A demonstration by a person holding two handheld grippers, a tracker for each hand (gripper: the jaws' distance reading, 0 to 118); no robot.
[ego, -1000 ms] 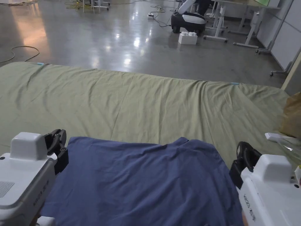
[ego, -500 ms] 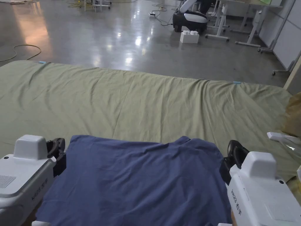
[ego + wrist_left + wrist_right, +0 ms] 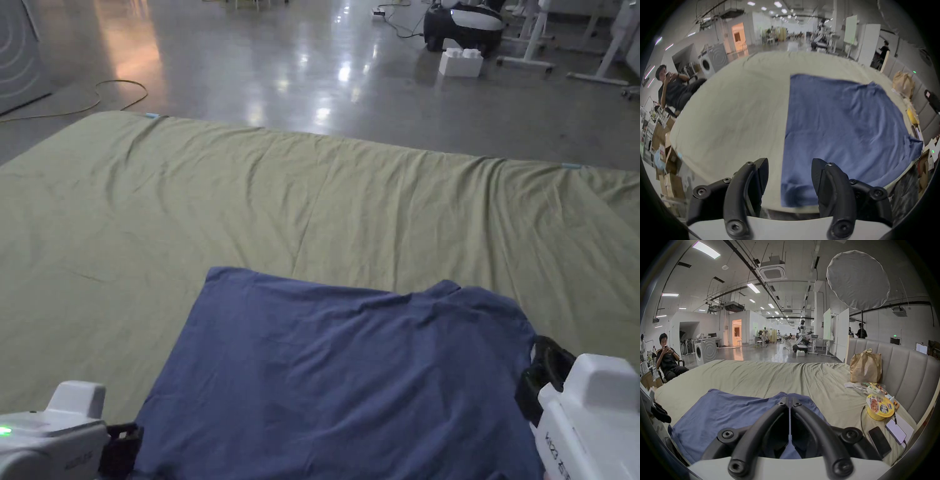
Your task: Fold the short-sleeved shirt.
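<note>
From the head view, a blue shirt (image 3: 337, 369) lies flat on a green sheet (image 3: 312, 200) that covers a bed. The shirt sits at about 6 o'clock in the picture, close to the person. The left gripper (image 3: 119, 447) is at 7 o'clock, just beside the shirt's left edge. The right gripper (image 3: 544, 381) is at 4 o'clock, by the shirt's right edge. From here you cannot tell how wide either one is open. A gray shiny floor (image 3: 281, 62) lies past the bed at 12 o'clock, with a white box (image 3: 460, 62) on it at 1 o'clock.

In the left gripper view, the left gripper (image 3: 790, 175) has its two black jaws wide apart with nothing held between them. The shirt (image 3: 843, 129) spreads out at 3 o'clock, and its left edge runs up between the jaws. The picture is a bit blurry. A person (image 3: 672, 89) sits at 9 o'clock, off the bed. A brown paper bag (image 3: 903, 82) is at 2 o'clock.

In the right gripper view, the right gripper (image 3: 789, 400) has its jaws pressed close together, with just a thin line between them. The tips are over the shirt (image 3: 724, 415), but whether they pinch the cloth is hard to see. The shirt lies at 7 o'clock. A brown paper bag (image 3: 865, 366) stands at 3 o'clock, with a yellow noodle cup (image 3: 878, 407) and two phones (image 3: 880, 441) nearer at 4 o'clock.
</note>
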